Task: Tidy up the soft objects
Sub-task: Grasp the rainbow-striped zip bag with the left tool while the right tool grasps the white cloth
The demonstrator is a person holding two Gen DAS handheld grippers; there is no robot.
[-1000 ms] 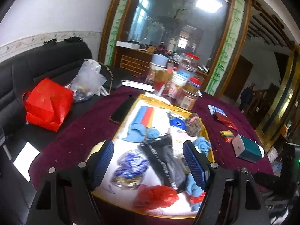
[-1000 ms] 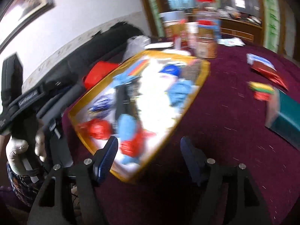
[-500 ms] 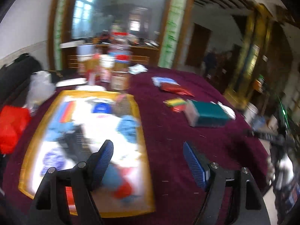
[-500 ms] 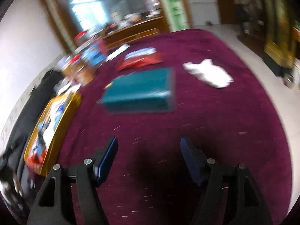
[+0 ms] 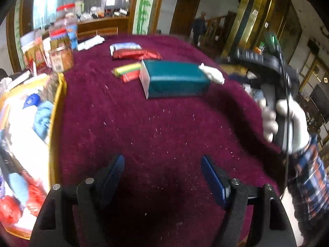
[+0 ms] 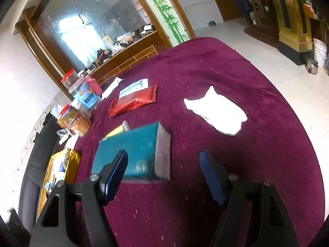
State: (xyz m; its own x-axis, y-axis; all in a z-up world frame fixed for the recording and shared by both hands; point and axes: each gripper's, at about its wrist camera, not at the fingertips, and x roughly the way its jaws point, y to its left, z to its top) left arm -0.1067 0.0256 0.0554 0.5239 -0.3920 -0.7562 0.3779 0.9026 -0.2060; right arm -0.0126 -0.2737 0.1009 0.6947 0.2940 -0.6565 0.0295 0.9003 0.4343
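Observation:
A white soft cloth (image 6: 216,112) lies on the maroon tablecloth (image 6: 226,164), far right of a teal box (image 6: 133,150); it also shows behind the box in the left wrist view (image 5: 212,75). A gold-rimmed tray (image 5: 55,123) at the left holds blue, white and red soft items (image 5: 42,117). My left gripper (image 5: 163,175) is open and empty over bare cloth. My right gripper (image 6: 163,175) is open and empty, just in front of the teal box, with the white cloth beyond it.
Red and white snack packets (image 6: 133,99) and a yellow-red packet (image 5: 128,71) lie beyond the teal box (image 5: 174,78). Jars with red lids (image 6: 75,119) stand at the table's far left. The gloved hand holding the right gripper (image 5: 283,121) shows at the right.
Both grippers have swung right, away from the tray, toward the teal box and the white cloth. The right gripper has come closer to the box. Both stay open.

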